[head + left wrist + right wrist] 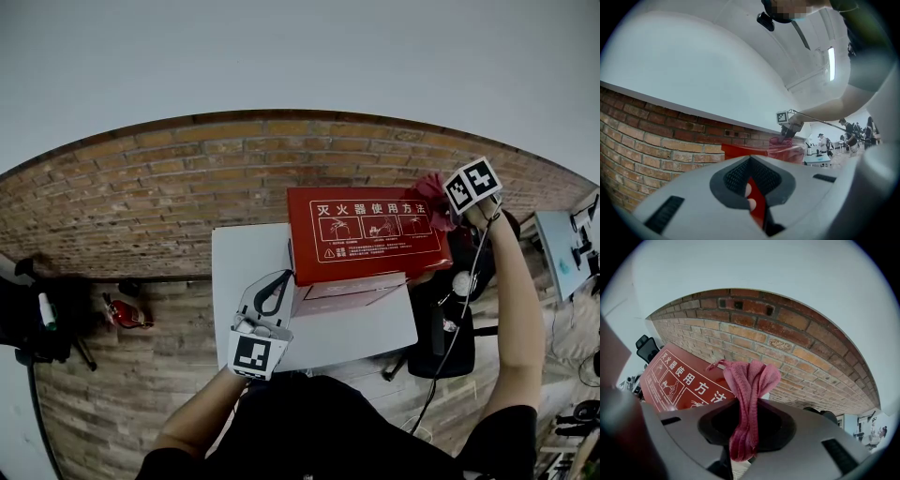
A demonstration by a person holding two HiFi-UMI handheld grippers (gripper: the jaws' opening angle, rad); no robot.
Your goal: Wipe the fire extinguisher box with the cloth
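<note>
The red fire extinguisher box [366, 234], with white print on its lid, lies on a white table [244, 253]. My left gripper [281, 278] is at the box's near left corner. In the left gripper view its jaws [752, 197] are shut with a thin red edge of the box [745, 150] between them. My right gripper [450, 208] is at the box's far right corner, shut on a pink cloth [433, 190]. The right gripper view shows the cloth [750, 380] bunched and sticking up out of the gripper [745, 427], right beside the printed lid [679, 380].
A brick wall [187, 187] runs behind the table. A small red extinguisher [124, 314] lies on the floor to the left, near dark gear [28, 319]. A black chair [450, 319] stands at the table's right, and a desk [562, 248] is further right.
</note>
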